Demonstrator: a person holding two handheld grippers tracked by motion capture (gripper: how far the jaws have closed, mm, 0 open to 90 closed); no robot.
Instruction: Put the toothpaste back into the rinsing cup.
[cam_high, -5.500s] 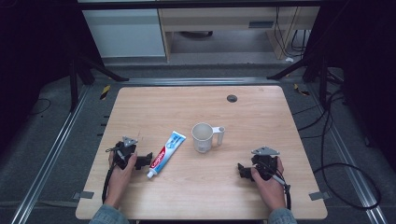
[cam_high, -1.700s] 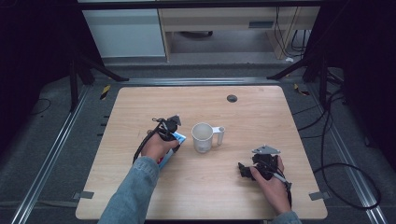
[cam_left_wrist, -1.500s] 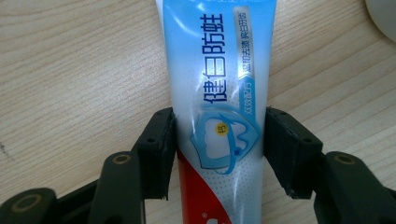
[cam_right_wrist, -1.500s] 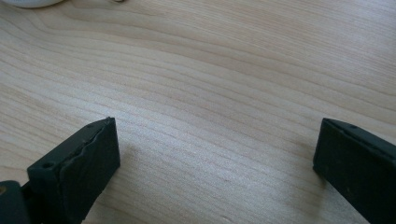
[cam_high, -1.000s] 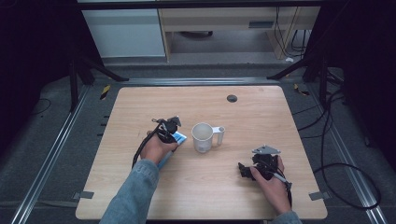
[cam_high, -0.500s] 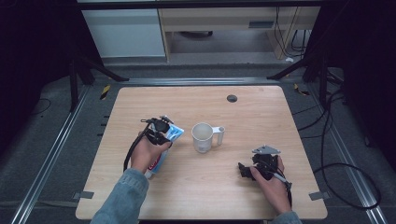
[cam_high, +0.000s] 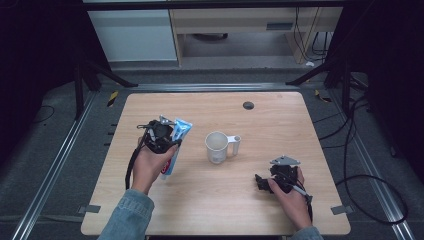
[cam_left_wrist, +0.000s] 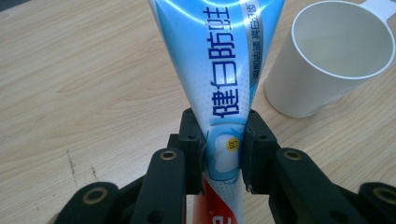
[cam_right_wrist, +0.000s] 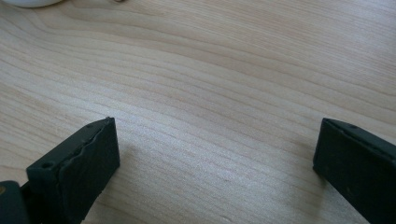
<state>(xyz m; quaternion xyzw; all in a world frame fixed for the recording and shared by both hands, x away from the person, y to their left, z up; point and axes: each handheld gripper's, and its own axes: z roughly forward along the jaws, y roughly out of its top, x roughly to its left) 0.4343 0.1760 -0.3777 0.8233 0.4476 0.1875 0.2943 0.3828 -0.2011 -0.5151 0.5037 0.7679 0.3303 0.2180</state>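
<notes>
A blue-and-white plastic toothpaste tube with a red lower end is clamped between the two black jaws of the left gripper, which are closed against its sides just above the red part. In the high view this left gripper is seen over the left half of the light wooden table, held by the person's left hand, with the tube raised at its flat blue end and slanting down toward the near edge under the hand. Whether its lower end touches the table cannot be told.

A white plastic cup with a side handle stands upright near the table's middle, just right of the tube and apart from it; in the left gripper view the cup is seen with an open, bare interior.

The right gripper is held low at the near right of the table by the right hand. In the right gripper view its jaws stand wide apart over bare wood, grasping nothing.

A small dark round disc is set in the far part of the table.
</notes>
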